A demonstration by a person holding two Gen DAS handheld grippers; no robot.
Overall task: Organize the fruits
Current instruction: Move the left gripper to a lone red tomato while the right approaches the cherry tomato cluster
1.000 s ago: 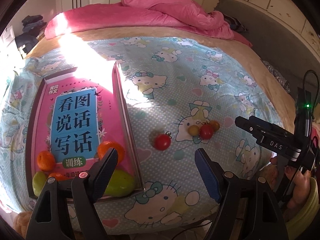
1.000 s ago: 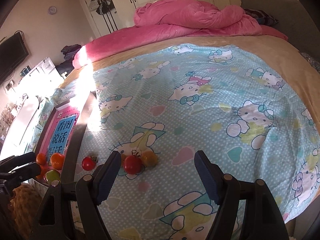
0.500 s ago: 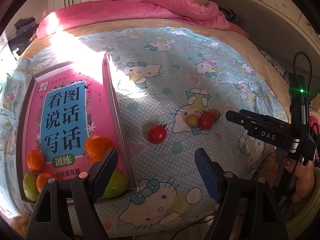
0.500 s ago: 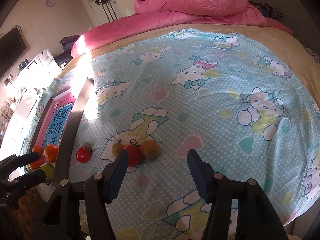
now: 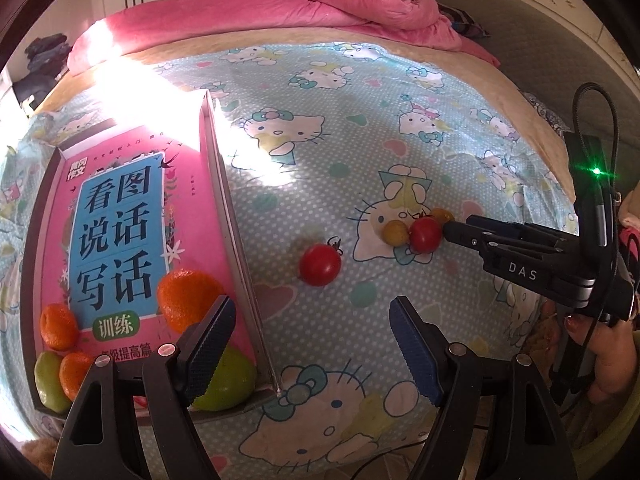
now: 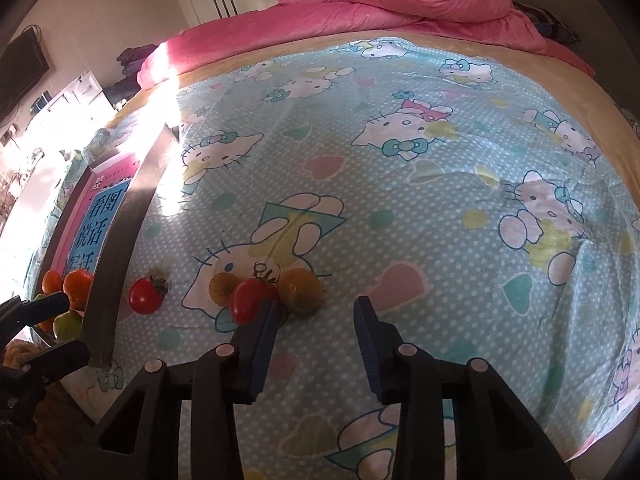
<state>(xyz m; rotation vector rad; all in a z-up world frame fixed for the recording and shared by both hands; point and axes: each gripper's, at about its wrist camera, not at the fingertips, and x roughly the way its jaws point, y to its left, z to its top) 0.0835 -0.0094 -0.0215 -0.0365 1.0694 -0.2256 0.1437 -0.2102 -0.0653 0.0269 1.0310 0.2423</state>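
Reaching for the cluster of small fruits on the patterned bedsheet [image 6: 400,208], I bring the right gripper [image 6: 316,320] down just short of them; its jaws have just been closing, yet nothing lies between the pads, so they stand narrowed and empty. The left finger's tip sits against or just in front of the red cherry tomato [image 6: 248,298], which touches a yellow-brown fruit [image 6: 222,286] on one side and a larger brownish fruit [image 6: 302,290] on the other. A lone red tomato [image 5: 320,264] lies apart, between the cluster and the shallow box [image 5: 228,208] that already holds the oranges [image 5: 186,298] and green fruits [image 5: 228,384] on a pink book cover. The left gripper [image 5: 312,344] hovers wide open and empty near the box's corner. I judge the step in hand to be the pick of a cluster fruit, with transfer to the box outstanding. The next move calls for shifting the jaws sideways to straddle one fruit without nudging its neighbours into rolling. The red cherry tomato looks slightly oblong, its long axis slanting toward the stem curl [image 6: 266,274] at its far end; the lone tomato's calyx points away from the box.
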